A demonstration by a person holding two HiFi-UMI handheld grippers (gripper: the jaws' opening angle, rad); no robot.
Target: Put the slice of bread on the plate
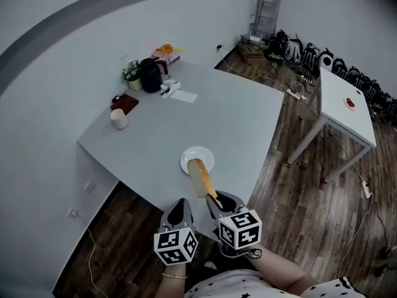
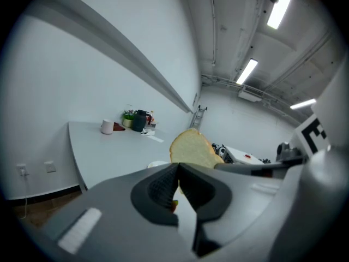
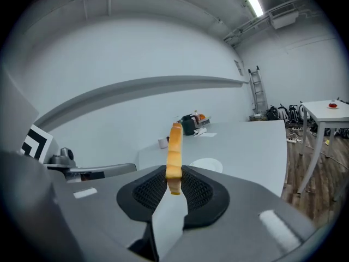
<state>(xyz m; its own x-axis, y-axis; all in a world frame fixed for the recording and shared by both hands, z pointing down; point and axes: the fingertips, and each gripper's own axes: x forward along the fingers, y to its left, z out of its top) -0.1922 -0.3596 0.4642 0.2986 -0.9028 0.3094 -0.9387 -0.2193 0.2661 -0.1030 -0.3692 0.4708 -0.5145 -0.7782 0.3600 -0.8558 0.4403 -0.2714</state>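
Observation:
A slice of bread [image 1: 201, 177] stands on edge in my right gripper [image 1: 215, 200], which is shut on its lower end. It hangs over the near edge of the table, just in front of the white plate [image 1: 197, 156]. In the right gripper view the slice [image 3: 174, 143] shows edge-on between the pads, with the plate [image 3: 206, 165] beyond it. My left gripper [image 1: 182, 205] is beside the right one, off the table's edge, shut with nothing in it. From the left gripper view [image 2: 178, 168] the bread [image 2: 192, 149] shows broadside, and the plate [image 2: 157, 163] peeks out below it.
At the far end of the grey table [image 1: 242, 120] stand a black kettle [image 1: 151, 74], a small plant [image 1: 131, 73], a white cup [image 1: 118, 118] and some papers. A second white table [image 1: 347, 104] stands to the right over a wood floor with cables and bags.

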